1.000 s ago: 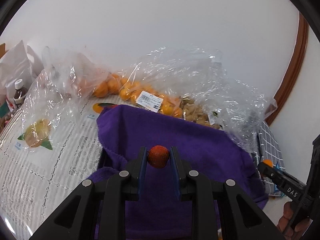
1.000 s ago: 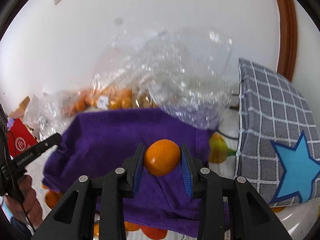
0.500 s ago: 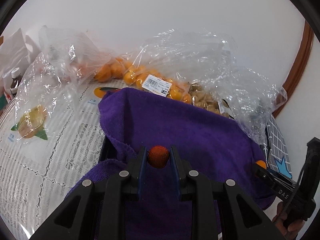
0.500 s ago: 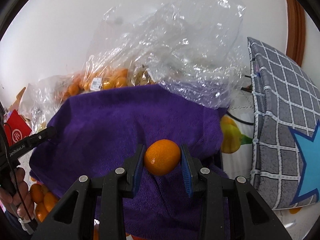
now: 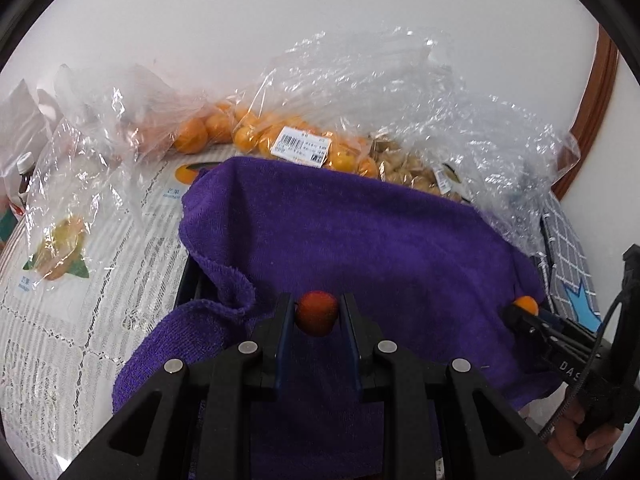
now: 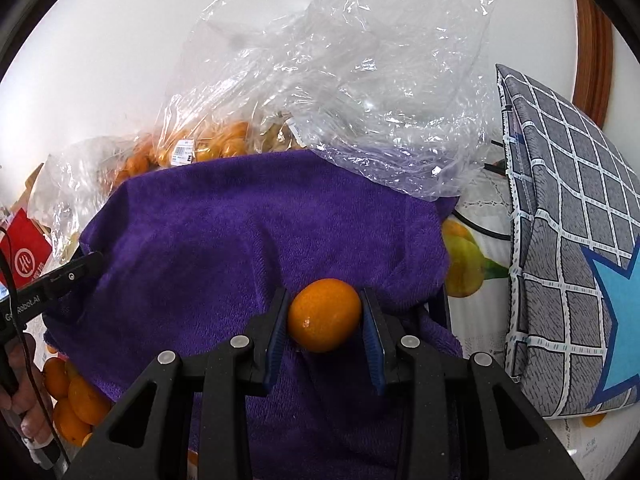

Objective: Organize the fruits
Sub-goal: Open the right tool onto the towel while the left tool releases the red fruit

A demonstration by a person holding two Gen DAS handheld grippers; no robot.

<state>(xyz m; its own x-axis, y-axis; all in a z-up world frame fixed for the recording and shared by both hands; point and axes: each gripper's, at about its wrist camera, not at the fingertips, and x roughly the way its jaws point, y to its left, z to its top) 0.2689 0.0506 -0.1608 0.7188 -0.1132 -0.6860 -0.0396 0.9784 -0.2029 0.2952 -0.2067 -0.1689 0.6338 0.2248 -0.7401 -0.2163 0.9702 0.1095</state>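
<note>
A small round red-orange fruit (image 5: 317, 313) sat pinched between the left jaws; a larger glossy round orange mandarin (image 6: 324, 314) sat clamped between the right jaws, both above purple cloth.

Fruit bags (image 5: 280, 140) behind towel (image 5: 340, 240); cushion (image 6: 560, 240) right of towel

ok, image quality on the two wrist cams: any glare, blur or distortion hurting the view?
Left wrist: heavy fisheye bend with dark corners; specular glare on the clear plastic bags; the small red fruit sharp in the left gripper. Right wrist: same bend; glare on the bag; the orange sharp with a small highlight; purple towel evenly lit. No motion blur.
</note>
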